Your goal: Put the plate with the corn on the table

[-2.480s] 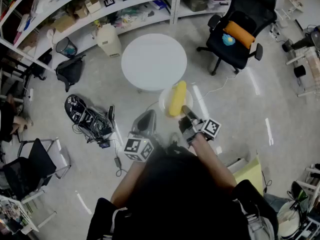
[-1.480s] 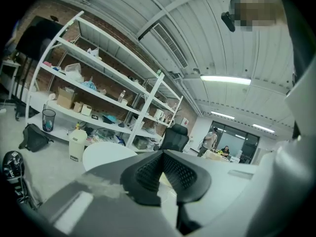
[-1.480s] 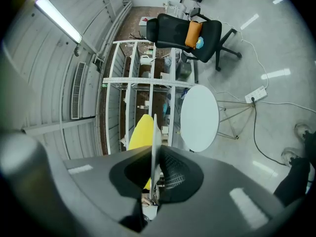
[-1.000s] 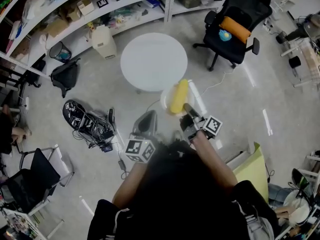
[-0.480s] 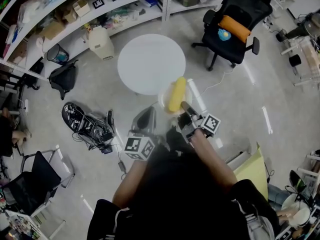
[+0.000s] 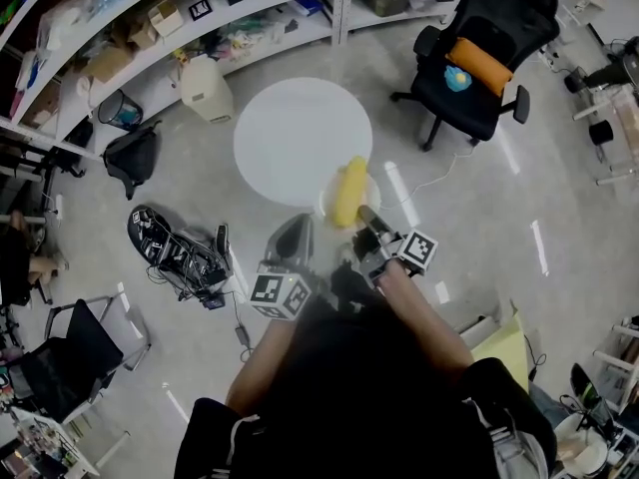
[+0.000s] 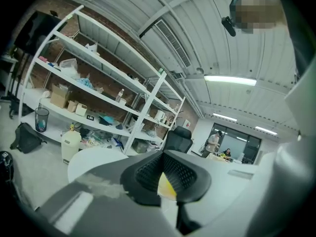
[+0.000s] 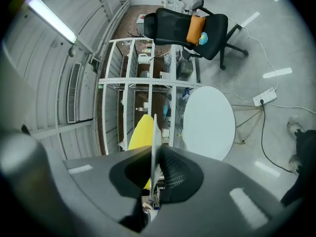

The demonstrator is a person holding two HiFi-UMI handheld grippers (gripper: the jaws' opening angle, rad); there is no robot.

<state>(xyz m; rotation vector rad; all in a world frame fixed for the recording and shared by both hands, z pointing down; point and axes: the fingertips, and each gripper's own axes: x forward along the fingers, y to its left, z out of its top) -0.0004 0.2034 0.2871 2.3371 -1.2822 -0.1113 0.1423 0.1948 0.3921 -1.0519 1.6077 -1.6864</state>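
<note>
A white plate (image 6: 337, 202) carrying a yellow corn cob (image 6: 349, 192) hangs at the near right edge of the round white table (image 6: 296, 133). My right gripper (image 6: 365, 218) is shut on the plate's near rim. In the right gripper view the plate (image 8: 153, 132) stands edge-on between the pads, with the corn (image 8: 140, 132) on its left and the table (image 8: 207, 122) beyond. My left gripper (image 6: 291, 241) floats left of the plate, jaws together, holding nothing. In the left gripper view the corn (image 7: 167, 187) shows just past the pads, and the table (image 7: 94, 159) lies at the left.
A black office chair (image 6: 486, 53) with an orange cushion stands at the right rear. White shelving (image 6: 180, 18) lines the back. A white canister (image 6: 206, 88), a black bag (image 6: 130, 158) and a cable pile (image 6: 180, 252) lie on the floor at the left.
The plate with the corn has come closer to the table and now overlaps its near right edge. Both grippers keep their hold and spacing.
</note>
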